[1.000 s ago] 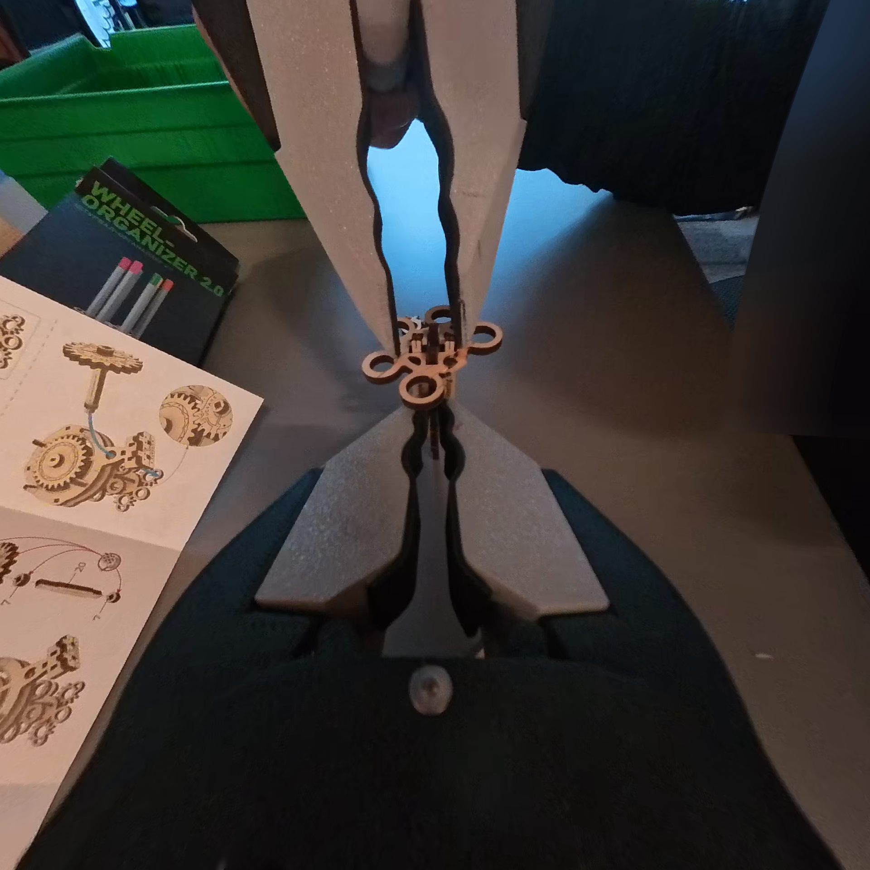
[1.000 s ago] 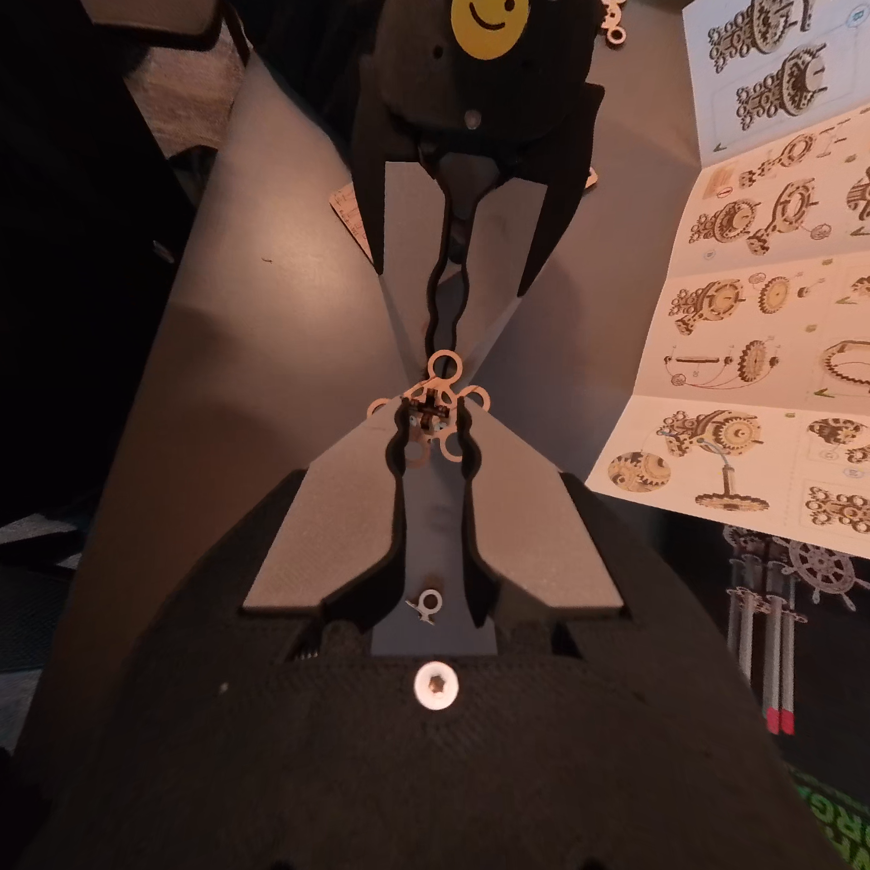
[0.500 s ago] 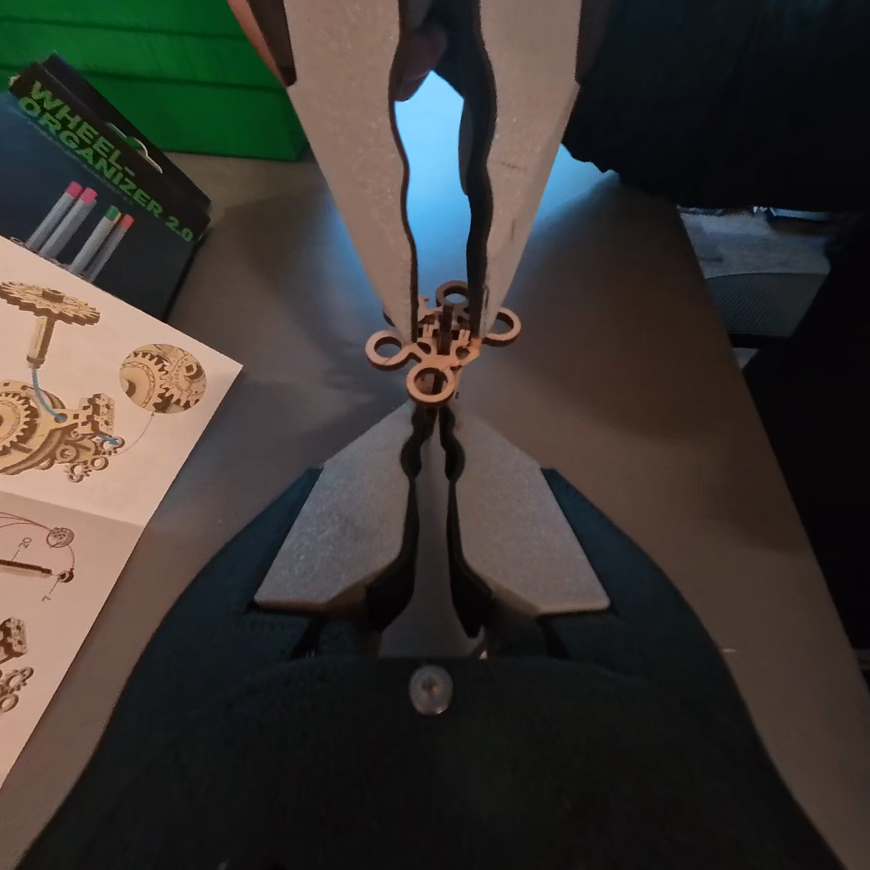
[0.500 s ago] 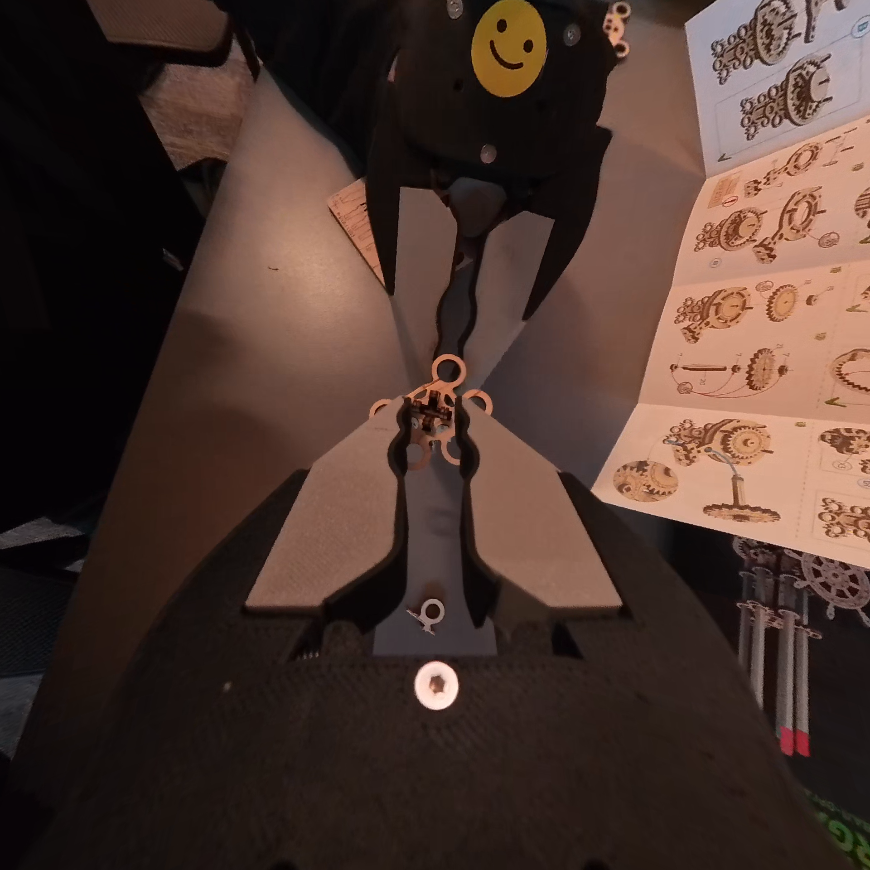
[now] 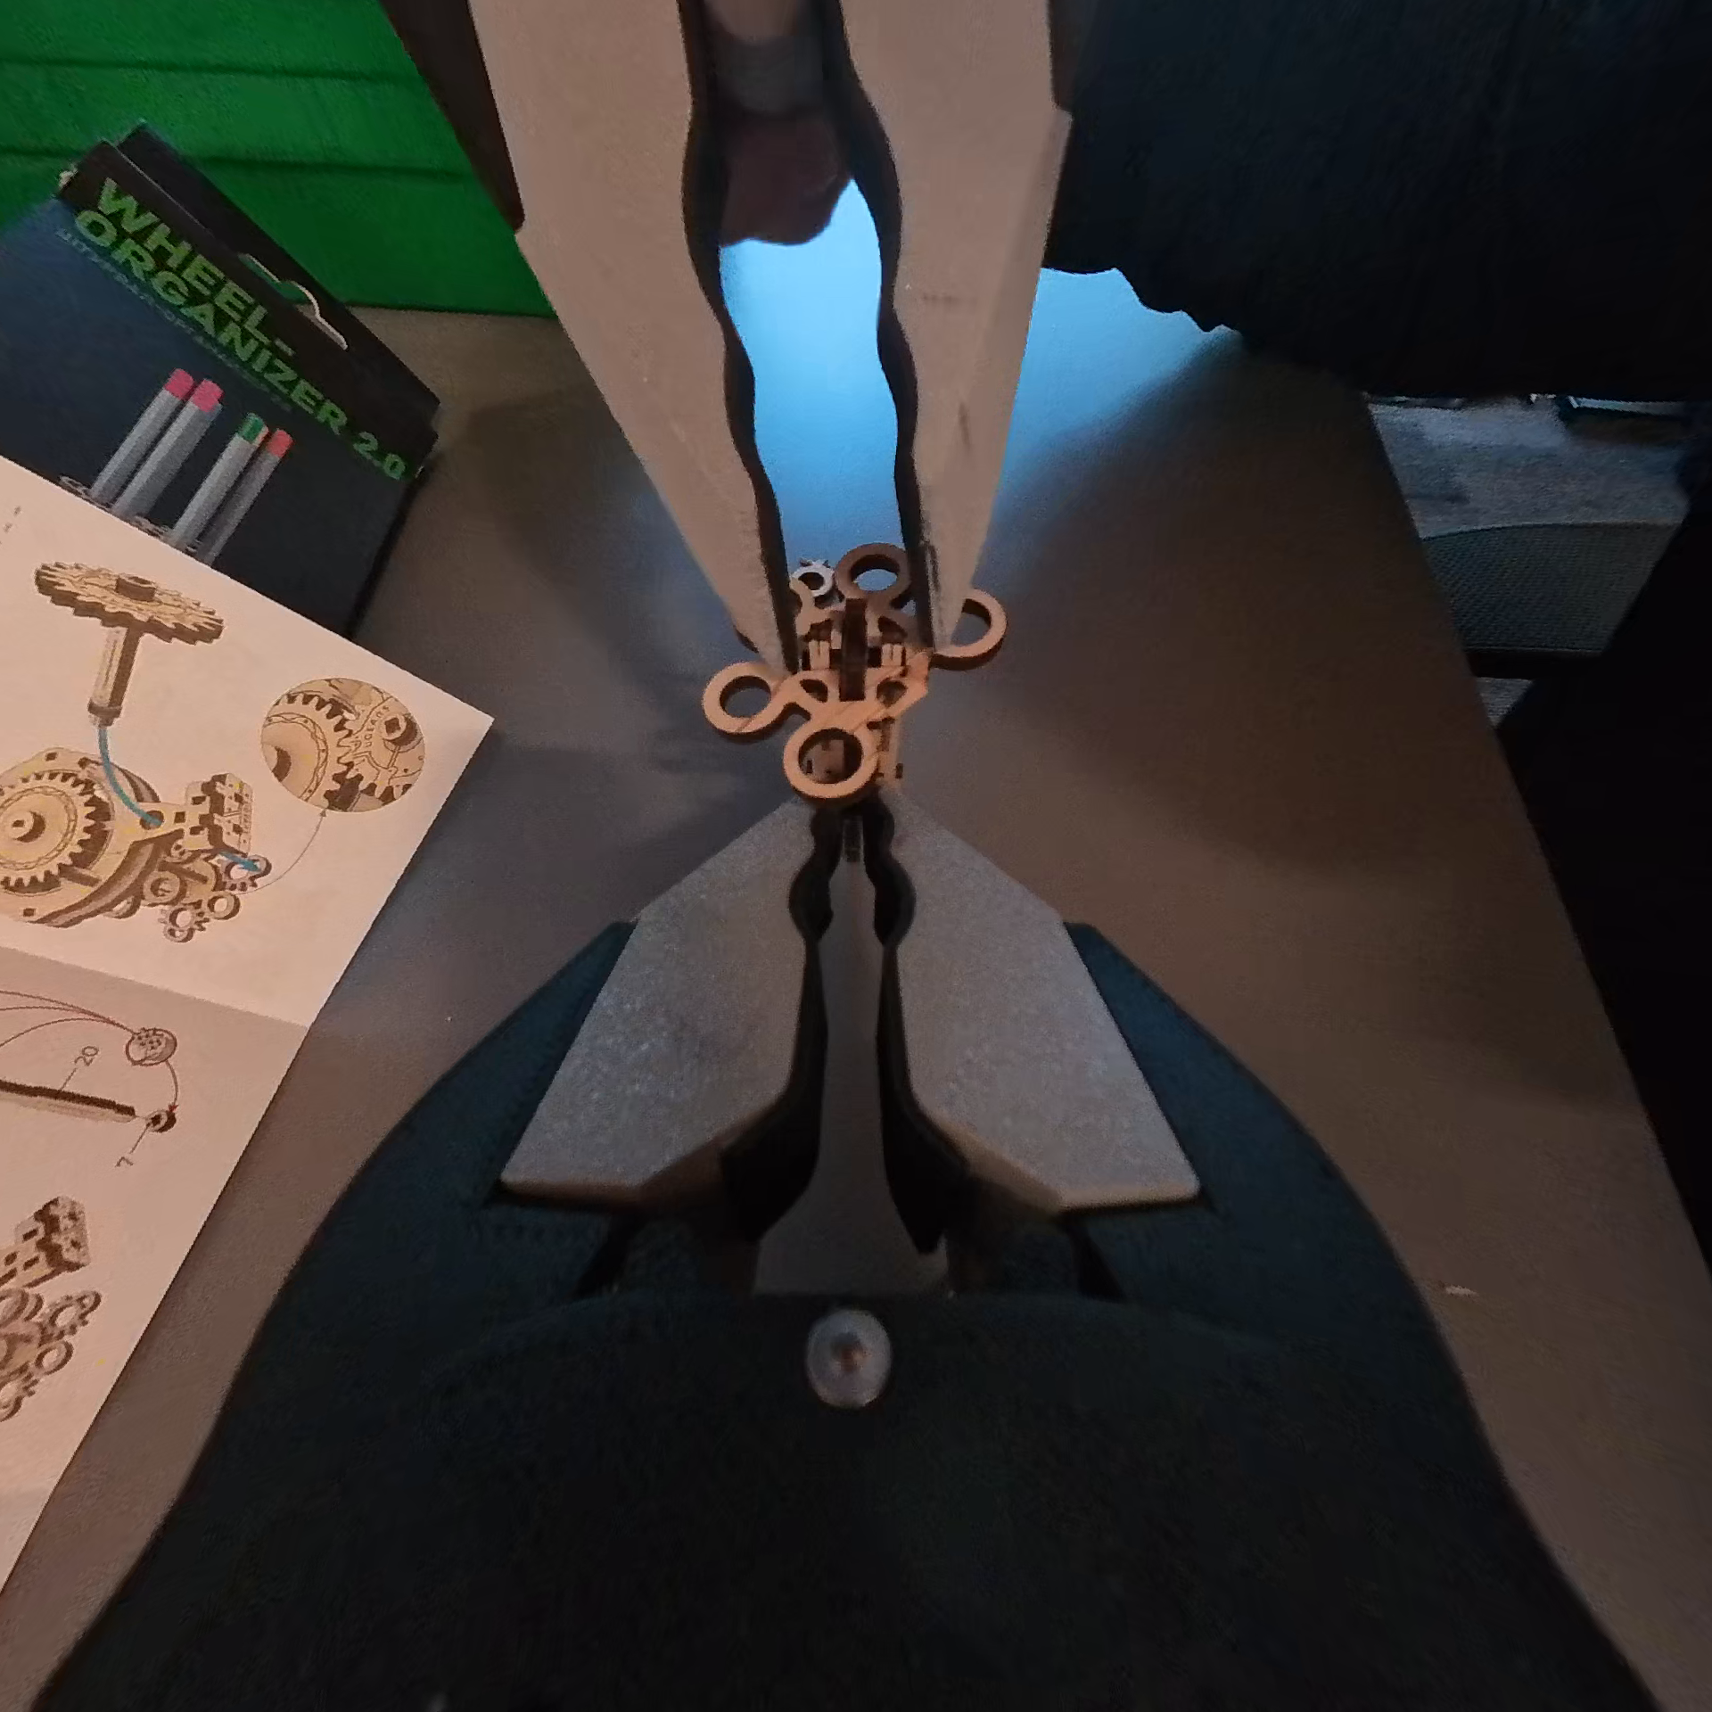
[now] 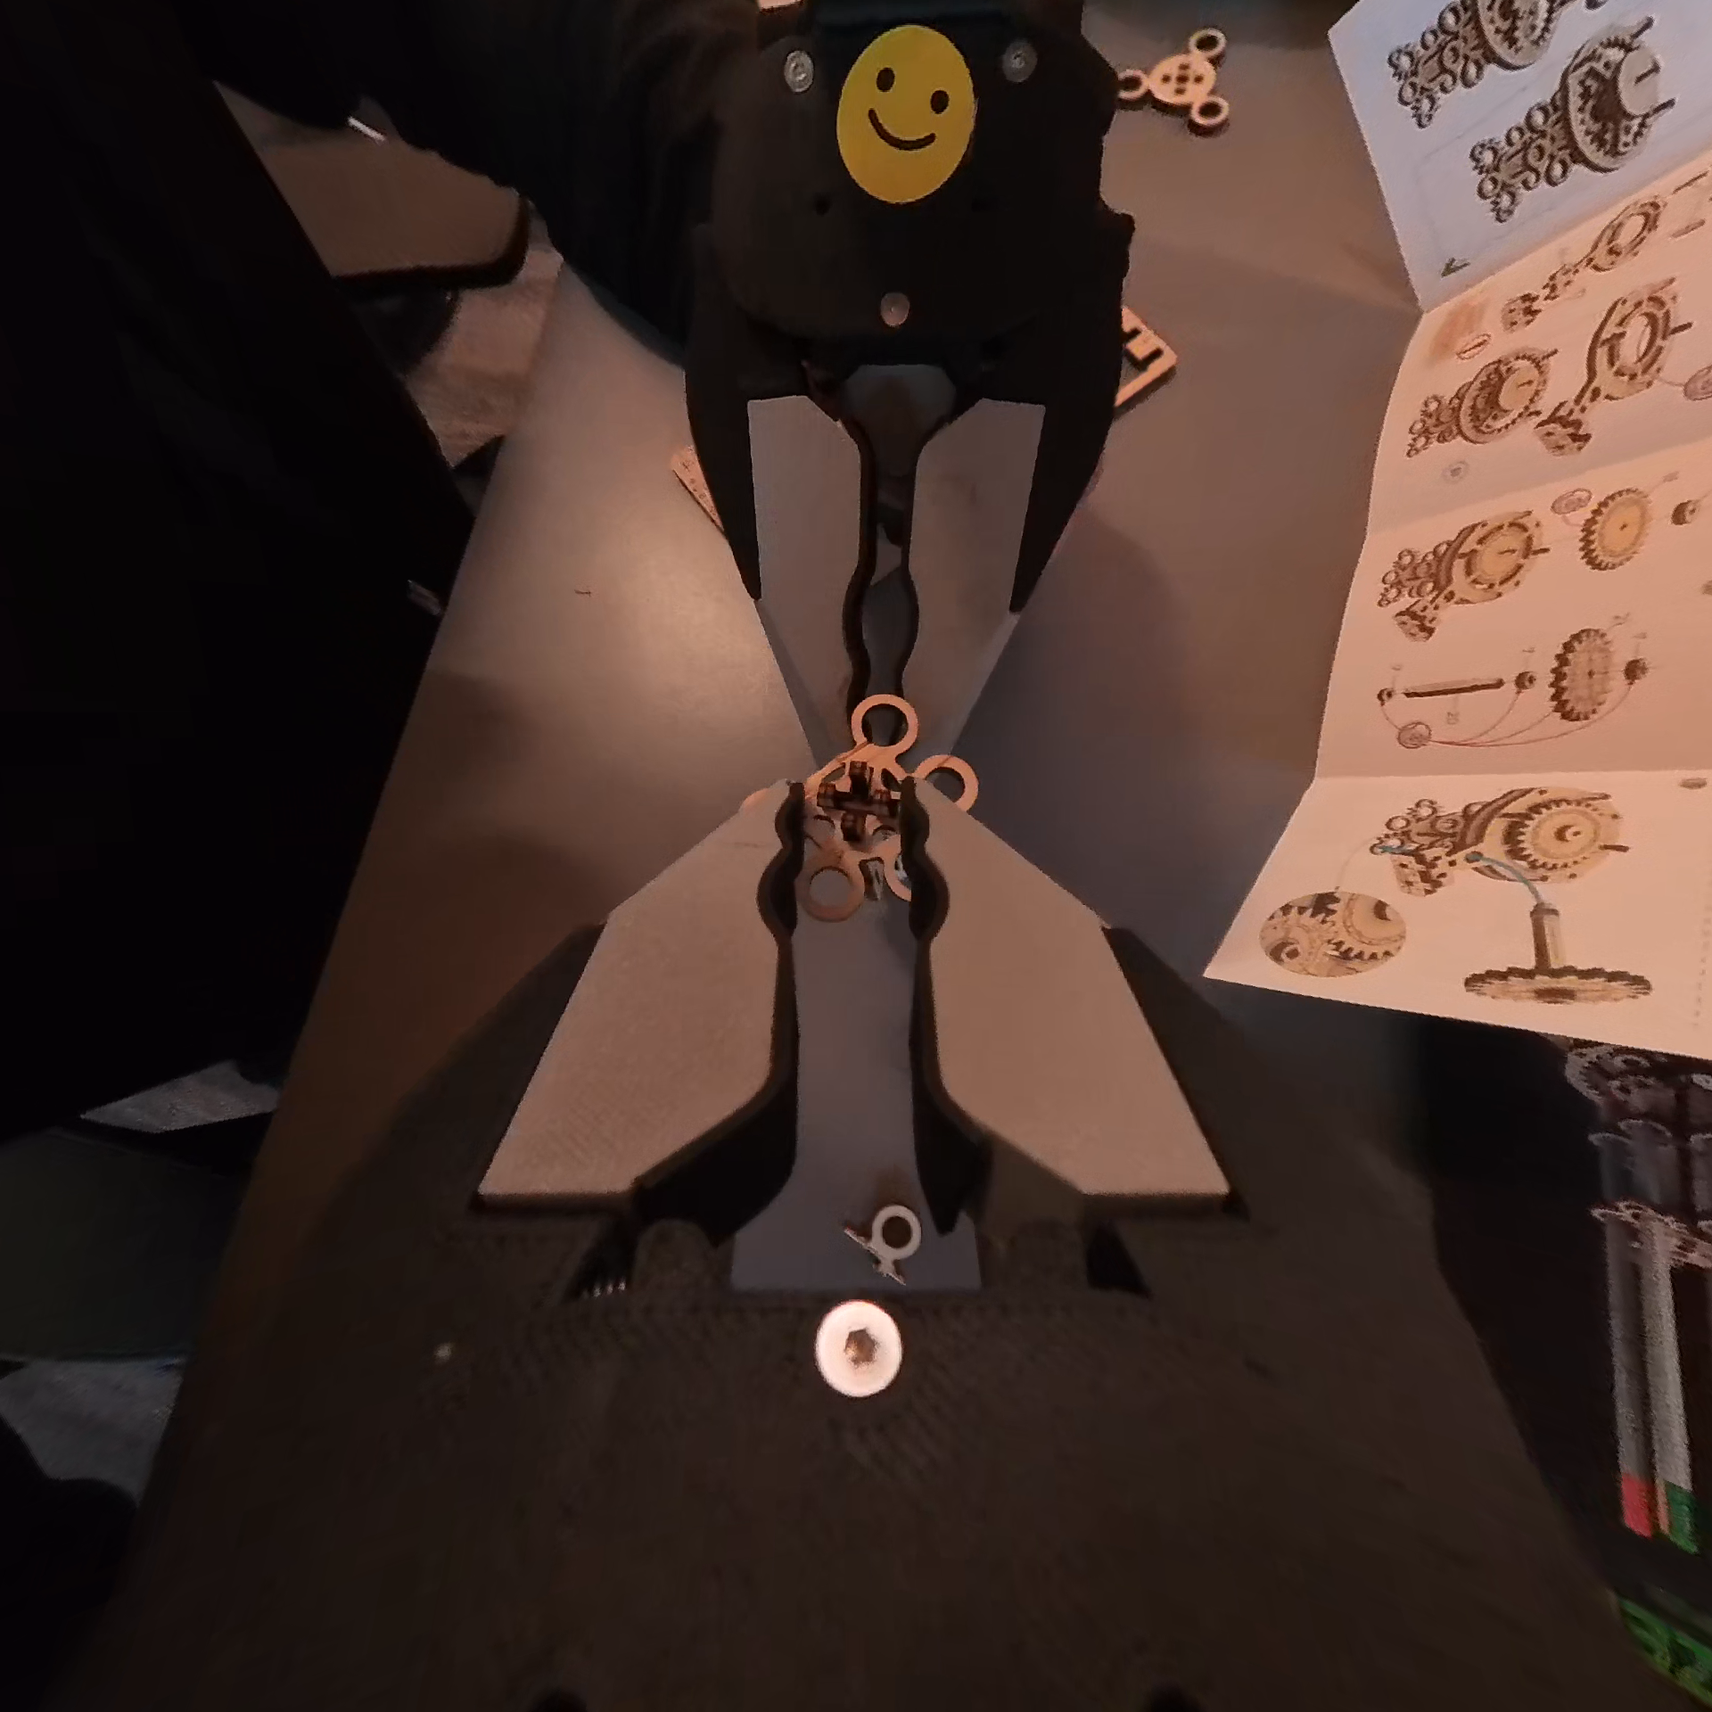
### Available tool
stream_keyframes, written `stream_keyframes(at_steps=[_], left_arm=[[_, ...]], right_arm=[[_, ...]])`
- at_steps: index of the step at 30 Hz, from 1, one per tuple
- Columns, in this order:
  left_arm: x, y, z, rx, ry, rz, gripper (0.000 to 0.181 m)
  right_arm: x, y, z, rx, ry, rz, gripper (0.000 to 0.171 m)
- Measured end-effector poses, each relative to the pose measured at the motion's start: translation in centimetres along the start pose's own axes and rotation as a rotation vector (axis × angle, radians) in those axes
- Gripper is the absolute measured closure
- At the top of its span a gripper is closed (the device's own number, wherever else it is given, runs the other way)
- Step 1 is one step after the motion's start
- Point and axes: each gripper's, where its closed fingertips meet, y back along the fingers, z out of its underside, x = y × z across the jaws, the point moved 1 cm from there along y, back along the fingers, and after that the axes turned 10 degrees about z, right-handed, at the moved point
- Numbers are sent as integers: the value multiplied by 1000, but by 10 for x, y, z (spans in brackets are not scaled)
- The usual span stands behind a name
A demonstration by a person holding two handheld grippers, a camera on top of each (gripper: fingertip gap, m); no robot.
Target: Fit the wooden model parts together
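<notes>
I am holding a little wooden model piece (image 5: 848, 690) with round loops up in the air over the grey table (image 5: 1204, 741), between my two grippers. My left gripper (image 5: 850, 815) is pinching one edge of it, with its fingers squeezed almost together. My right gripper (image 6: 848, 815) is pinching the piece from the other side, with its fingers pressing on both sides of the blocky middle. That middle part is dark and tiny, so I cannot tell how its bits are joining. One loop is hiding behind a right finger. A small wooden ring bit (image 6: 885, 1241) is lying down low between my right fingers. A paper with gear drawings (image 5: 185, 834) is lying on the table close by, cut off at the edge. A dark box (image 5: 232, 408) and a green bin (image 5: 232, 139) are sitting behind it. Another wooden part (image 6: 1177, 83) is lying far off on the table.
</notes>
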Motion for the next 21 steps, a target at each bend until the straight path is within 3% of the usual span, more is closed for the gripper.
stream_keyframes(at_steps=[7,18,21], left_arm=[[0,0,0,0,-8,-10,180],[-1,1,-1,2,-28,-27,180],[-2,1,-1,5,-31,-34,180]], right_arm=[[-2,2,2,-22,61,18,141],[1,9,-3,32,45,7,138],[4,4,6,-23,65,39,141]])
